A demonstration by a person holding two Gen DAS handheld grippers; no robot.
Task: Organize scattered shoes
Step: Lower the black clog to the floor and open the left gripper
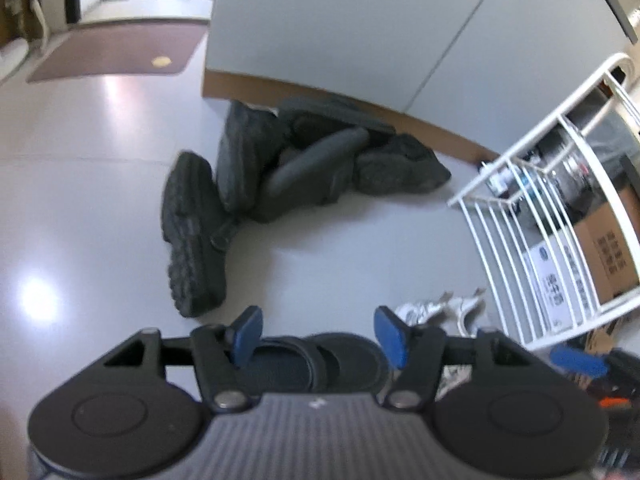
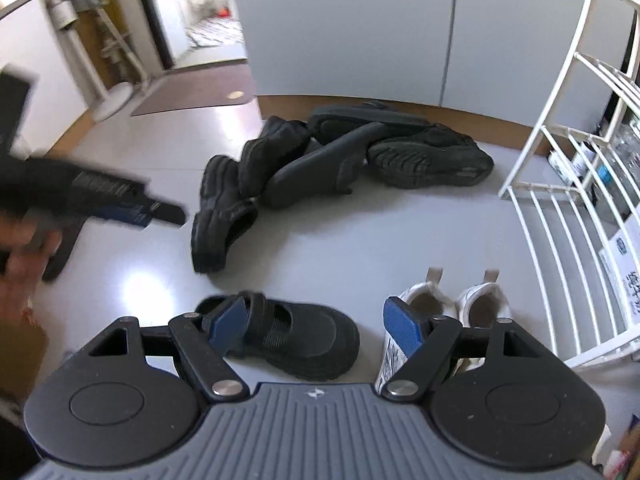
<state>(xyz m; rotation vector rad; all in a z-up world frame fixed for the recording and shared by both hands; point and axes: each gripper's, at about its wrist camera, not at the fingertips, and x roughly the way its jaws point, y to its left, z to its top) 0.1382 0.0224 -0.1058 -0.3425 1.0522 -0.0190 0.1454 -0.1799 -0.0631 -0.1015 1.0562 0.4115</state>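
Note:
A heap of black shoes [image 2: 320, 160] lies on the pale floor against the cabinet; it also shows in the left wrist view [image 1: 280, 168]. A black strap shoe [image 2: 296, 336] stands alone near me, beside a pair of white sneakers [image 2: 456, 312]. My right gripper [image 2: 316, 328] is open and empty, hovering above the strap shoe. My left gripper [image 1: 320, 336] is open and empty above the same strap shoe [image 1: 312, 360]. The left gripper also shows blurred at the left of the right wrist view [image 2: 132, 208].
A white wire shoe rack [image 2: 568, 200] stands at the right, with boxes behind it [image 1: 600, 256]. A grey cabinet [image 1: 360, 28] is at the back. A brown doormat [image 1: 116, 52] lies by the doorway at far left.

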